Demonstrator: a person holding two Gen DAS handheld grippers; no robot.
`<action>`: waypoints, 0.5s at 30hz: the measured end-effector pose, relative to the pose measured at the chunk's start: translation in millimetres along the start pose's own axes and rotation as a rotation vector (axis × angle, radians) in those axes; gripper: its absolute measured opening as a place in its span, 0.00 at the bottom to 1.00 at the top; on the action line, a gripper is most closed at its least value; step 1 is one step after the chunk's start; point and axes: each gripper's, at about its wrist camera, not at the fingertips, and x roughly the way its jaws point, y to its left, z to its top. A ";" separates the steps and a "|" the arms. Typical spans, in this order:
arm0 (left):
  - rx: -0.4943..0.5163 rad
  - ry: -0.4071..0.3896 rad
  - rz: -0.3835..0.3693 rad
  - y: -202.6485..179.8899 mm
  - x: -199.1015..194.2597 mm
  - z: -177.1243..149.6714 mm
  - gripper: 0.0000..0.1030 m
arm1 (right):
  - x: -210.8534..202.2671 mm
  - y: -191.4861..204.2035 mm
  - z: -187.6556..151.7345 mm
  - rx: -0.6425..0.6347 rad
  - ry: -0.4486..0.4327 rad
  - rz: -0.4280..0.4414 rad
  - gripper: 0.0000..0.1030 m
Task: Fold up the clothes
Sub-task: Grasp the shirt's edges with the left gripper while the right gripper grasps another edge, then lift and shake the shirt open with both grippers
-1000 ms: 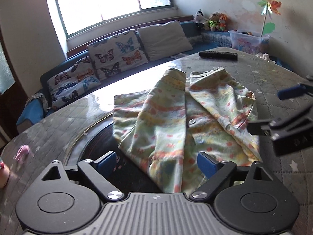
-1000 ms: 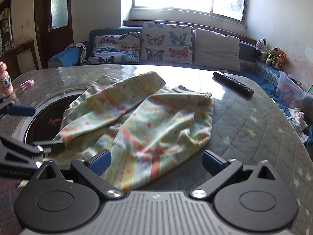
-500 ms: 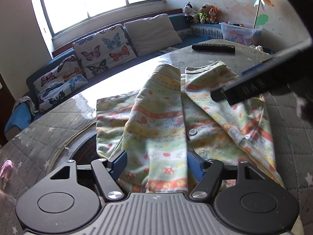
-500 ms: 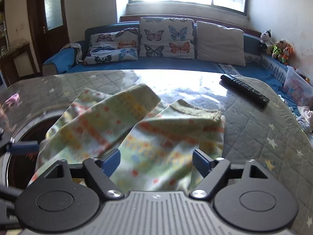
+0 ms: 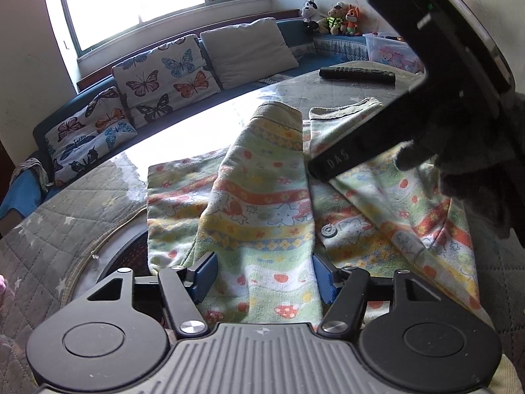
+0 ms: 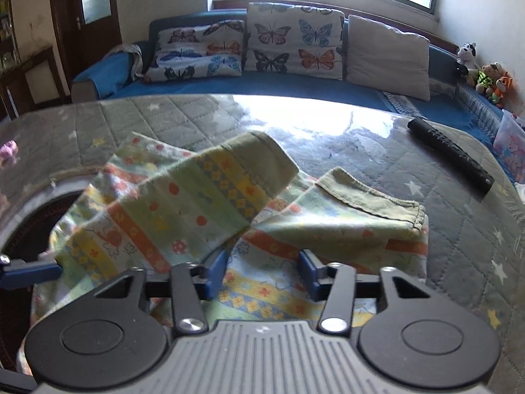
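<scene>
A small pale green child's shirt [image 5: 262,210] with orange and yellow stripes lies on the quilted table, both sleeves folded in toward the middle. My left gripper [image 5: 265,277] is open, its blue pads either side of the shirt's near hem under the left sleeve. My right gripper [image 6: 262,274] is open low over the shirt [image 6: 183,216], between the two folded sleeves; its body crosses the upper right of the left wrist view [image 5: 410,124]. One left fingertip [image 6: 29,274] shows at the right wrist view's left edge.
A black remote [image 6: 449,154] lies on the table [image 6: 459,246] at the far right. A dark round inset [image 5: 131,256] sits under the shirt's left side. A sofa with butterfly cushions [image 6: 292,46] runs behind the table. A small pink toy [image 6: 8,151] sits far left.
Both grippers moved forward and down onto the shirt. The right gripper swung across above the left one, and both jaws have narrowed somewhat.
</scene>
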 end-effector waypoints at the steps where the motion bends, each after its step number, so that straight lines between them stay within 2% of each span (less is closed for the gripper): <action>1: -0.001 0.000 -0.001 0.5 0.5 0.7 0.64 | -0.6 -1.2 -1.0 0.001 0.000 -0.001 0.32; 3: 0.000 -0.002 -0.001 1.2 0.8 3.0 0.64 | -5.8 -6.9 -2.6 0.015 -0.005 0.006 0.14; 6: -0.009 -0.006 -0.010 2.1 2.0 9.1 0.64 | -16.9 -19.3 -5.8 0.051 -0.017 0.019 0.03; 15: 0.030 -0.030 -0.055 -11.7 14.7 35.6 0.64 | -47.4 -45.5 -21.7 0.072 -0.067 -0.012 0.02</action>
